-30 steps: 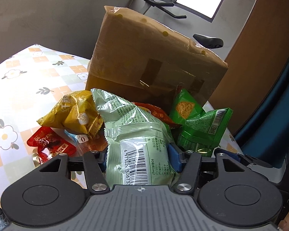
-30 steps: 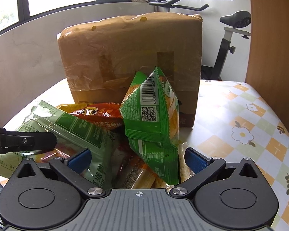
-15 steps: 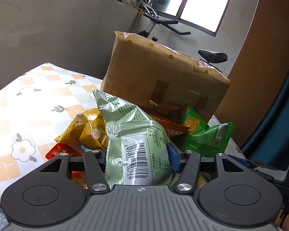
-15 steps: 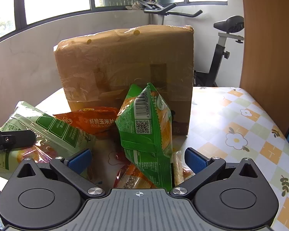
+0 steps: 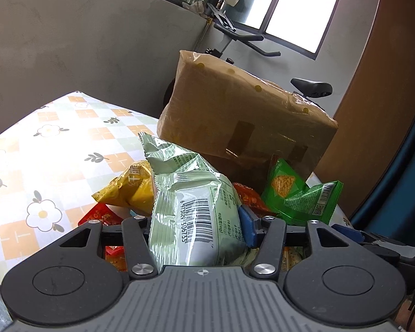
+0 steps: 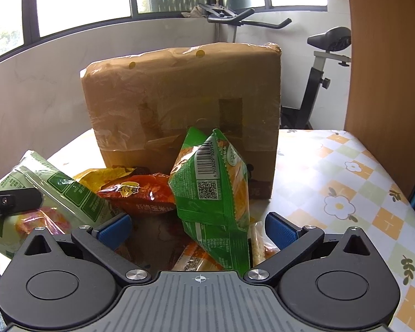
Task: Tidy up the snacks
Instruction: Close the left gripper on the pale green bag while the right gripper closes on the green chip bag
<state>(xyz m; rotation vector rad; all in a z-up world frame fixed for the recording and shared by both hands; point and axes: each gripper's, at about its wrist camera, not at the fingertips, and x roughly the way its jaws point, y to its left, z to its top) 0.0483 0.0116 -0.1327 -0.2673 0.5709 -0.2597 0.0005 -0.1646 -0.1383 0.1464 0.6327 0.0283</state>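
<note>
Left gripper (image 5: 197, 225) pinches the pale green packet (image 5: 191, 207) at mid-width, jaws having just been closing on it, lifting it from the snack pile (image 6: 152, 193) before the taped box (image 6: 182, 110). Barcode faces up: 6 97302, then 306733. Right gripper (image 6: 197, 228) stands wide open, empty, straddling the bright green bag (image 6: 215, 193), seemingly next; orange bag (image 6: 144, 193) text unclear.

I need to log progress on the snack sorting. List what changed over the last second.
The left gripper, its jaws closing a little further on the pale green packet, lifted it up off the pile. The right gripper stayed open around the dark green packet. Box and other snacks stayed put.
</note>
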